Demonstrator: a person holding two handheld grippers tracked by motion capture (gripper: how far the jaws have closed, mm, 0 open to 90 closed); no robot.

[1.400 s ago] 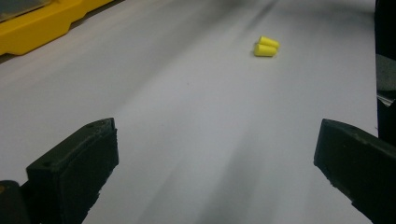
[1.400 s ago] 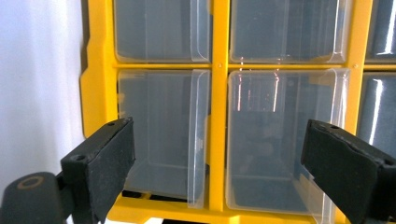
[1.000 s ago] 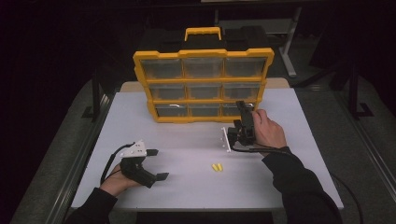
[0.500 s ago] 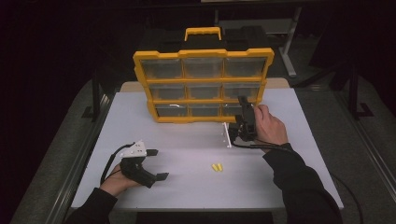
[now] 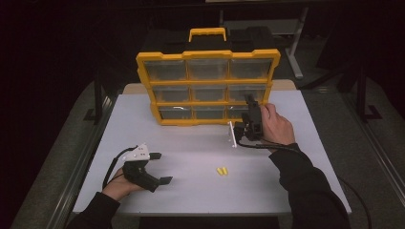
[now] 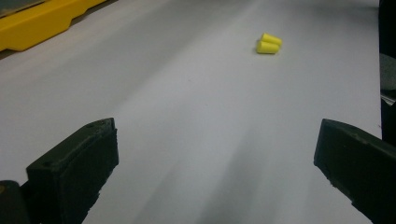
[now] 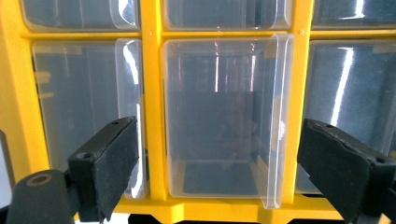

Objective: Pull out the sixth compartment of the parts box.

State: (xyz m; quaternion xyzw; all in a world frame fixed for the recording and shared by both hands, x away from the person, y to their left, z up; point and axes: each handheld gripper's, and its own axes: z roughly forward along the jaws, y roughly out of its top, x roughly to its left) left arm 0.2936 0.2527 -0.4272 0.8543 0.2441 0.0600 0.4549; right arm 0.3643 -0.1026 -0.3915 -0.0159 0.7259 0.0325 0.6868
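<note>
High view: yellow organizer upright at far side of white bench, three rows of three clear drawers. Right tool held at bottom-right corner of organizer, beside bottom-right drawer, pointing toward it. Clear drawer front edge jutting out onto bench just left of right tool. Two yellow earplugs lying together on bench, near front, between both hands and well apart from organizer. Left tool resting low at front-left of bench, jaws spread wide, empty, pointed toward earplugs.

Left gripper view: both black jaws far apart, nothing between them, bare bench ahead. Earplugs farther off, upper right, touching each other. Organizer base at upper left corner.

Right gripper view: jaws spread wide, gripping nothing, facing organizer frame straight on. Clear drawer centred between jaws, pulled partly out of its slot, empty inside. Neighbouring drawers shut flush at left and right; row above partly seen at top.
</note>
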